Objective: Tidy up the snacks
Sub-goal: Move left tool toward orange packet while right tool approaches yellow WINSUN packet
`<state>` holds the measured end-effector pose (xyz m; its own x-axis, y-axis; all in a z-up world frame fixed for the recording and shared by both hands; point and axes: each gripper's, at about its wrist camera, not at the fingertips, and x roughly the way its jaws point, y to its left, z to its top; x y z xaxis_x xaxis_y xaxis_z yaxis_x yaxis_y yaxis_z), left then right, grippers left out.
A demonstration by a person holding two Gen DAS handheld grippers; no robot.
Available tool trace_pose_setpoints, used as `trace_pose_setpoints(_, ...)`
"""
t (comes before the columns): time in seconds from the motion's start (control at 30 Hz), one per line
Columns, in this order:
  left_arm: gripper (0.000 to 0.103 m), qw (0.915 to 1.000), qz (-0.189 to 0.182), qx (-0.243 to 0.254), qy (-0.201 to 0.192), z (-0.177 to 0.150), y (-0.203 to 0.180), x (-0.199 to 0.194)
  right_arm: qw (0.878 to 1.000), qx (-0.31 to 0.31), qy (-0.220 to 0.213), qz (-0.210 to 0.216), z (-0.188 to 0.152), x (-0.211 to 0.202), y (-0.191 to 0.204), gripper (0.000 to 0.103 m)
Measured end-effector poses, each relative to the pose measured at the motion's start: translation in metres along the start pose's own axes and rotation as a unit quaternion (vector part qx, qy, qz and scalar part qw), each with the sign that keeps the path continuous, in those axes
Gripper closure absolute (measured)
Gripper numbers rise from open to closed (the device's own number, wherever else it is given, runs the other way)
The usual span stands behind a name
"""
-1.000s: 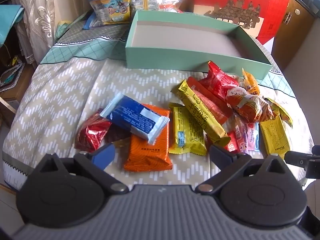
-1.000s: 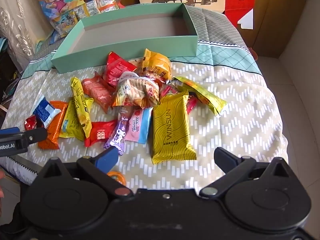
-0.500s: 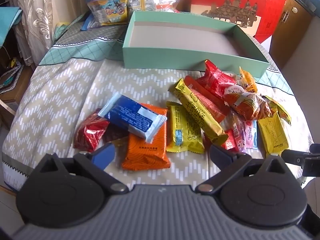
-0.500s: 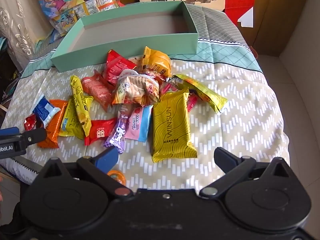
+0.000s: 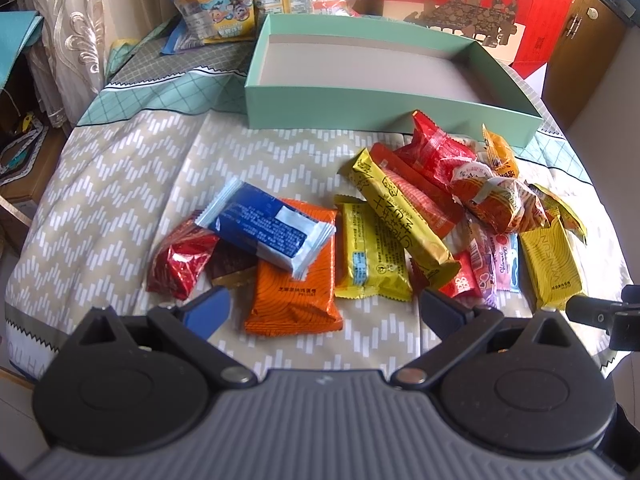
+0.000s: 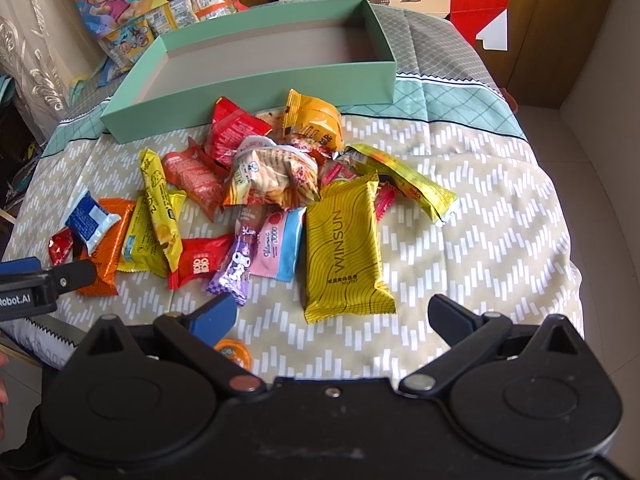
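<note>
Several wrapped snacks lie in a loose pile on the patterned cloth. An empty mint-green box (image 5: 360, 98) stands behind them, also in the right wrist view (image 6: 256, 92). My left gripper (image 5: 324, 308) is open and empty, just short of an orange packet (image 5: 294, 284) with a blue-and-white packet (image 5: 264, 228) lying on it. A red foil snack (image 5: 180, 258) lies to the left. My right gripper (image 6: 332, 316) is open and empty, just short of a yellow WINSUN packet (image 6: 344, 248). A purple bar (image 6: 236, 268) and a pink-blue packet (image 6: 278, 246) lie beside it.
Cartoon snack bags (image 5: 224, 8) and a red gift box (image 5: 480, 4) stand behind the green box. A small orange round item (image 6: 232, 352) lies by my right gripper's left finger. The cloth-covered table (image 6: 500, 208) drops off at the right, with a wooden cabinet (image 6: 568, 28) beyond.
Both grippers have moved slightly forward towards the snacks. No snack has moved and both grippers stay open.
</note>
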<state>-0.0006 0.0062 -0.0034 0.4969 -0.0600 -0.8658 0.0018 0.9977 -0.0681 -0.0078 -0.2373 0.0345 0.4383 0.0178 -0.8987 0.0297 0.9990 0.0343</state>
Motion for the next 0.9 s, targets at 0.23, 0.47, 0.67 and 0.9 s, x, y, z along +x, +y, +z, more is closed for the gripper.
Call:
trace_pose_setpoints(0.23, 0.000, 1.0000, -0.001, 0.001, 0.000, -0.0003, 0.0005, 0.0004, 1.000, 0.000, 0.000, -0.001, 0.0004, 0.0005, 0.0014, 0.000)
trace_pose_setpoints(0.47, 0.000, 1.0000, -0.001, 0.001, 0.002, -0.0008, 0.0012, 0.0013, 1.000, 0.000, 0.001, 0.000, 0.0009, 0.0004, 0.0012, 0.000)
trace_pose_setpoints(0.67, 0.000, 1.0000, 0.000, -0.001, 0.008, -0.0005, 0.0020, 0.0029, 1.000, 0.000, 0.001, 0.004, 0.0008, 0.0006, 0.0013, 0.000)
trace_pose_setpoints(0.9, 0.000, 0.9999, -0.001, -0.006, 0.013, 0.0007, 0.0030, 0.0042, 1.000, 0.001, 0.003, 0.006, 0.0014, 0.0009, 0.0001, 0.000)
